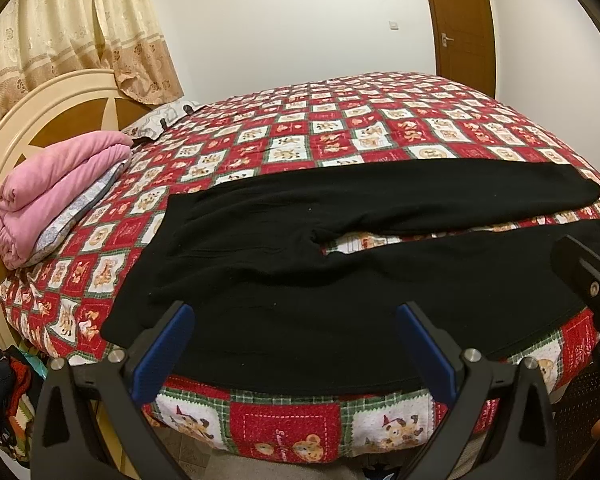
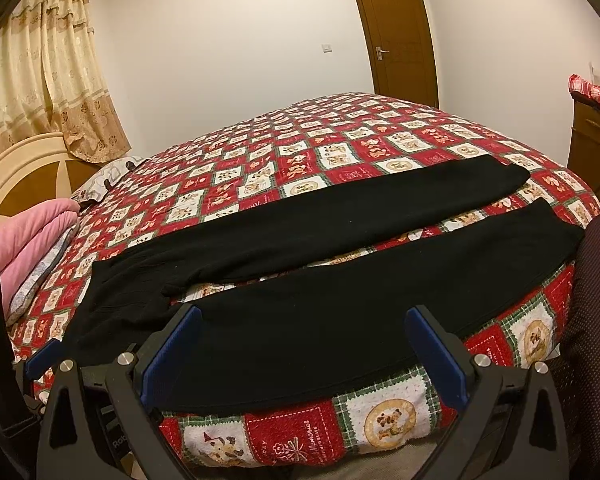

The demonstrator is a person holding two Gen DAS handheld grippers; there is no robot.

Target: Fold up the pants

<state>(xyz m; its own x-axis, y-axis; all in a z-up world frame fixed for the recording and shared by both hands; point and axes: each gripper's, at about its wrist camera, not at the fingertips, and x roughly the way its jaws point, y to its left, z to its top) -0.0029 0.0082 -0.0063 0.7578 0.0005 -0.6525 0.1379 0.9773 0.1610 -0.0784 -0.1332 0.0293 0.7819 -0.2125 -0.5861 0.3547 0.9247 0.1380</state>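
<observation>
Closest to my left camera, the left gripper (image 1: 294, 322) hangs with its blue-padded jaws spread wide, holding nothing, over the near edge of the black pants (image 1: 300, 280). From my right camera I see the right gripper (image 2: 302, 326) the same way, jaws wide apart and empty above the nearer leg. I see the pants lying flat across the bed (image 2: 340, 144) on a red patchwork bear quilt (image 1: 284, 420), waist toward the headboard (image 1: 60, 116), legs parted in a narrow V. Near the headboard sits a folded pink blanket (image 1: 56, 192).
</observation>
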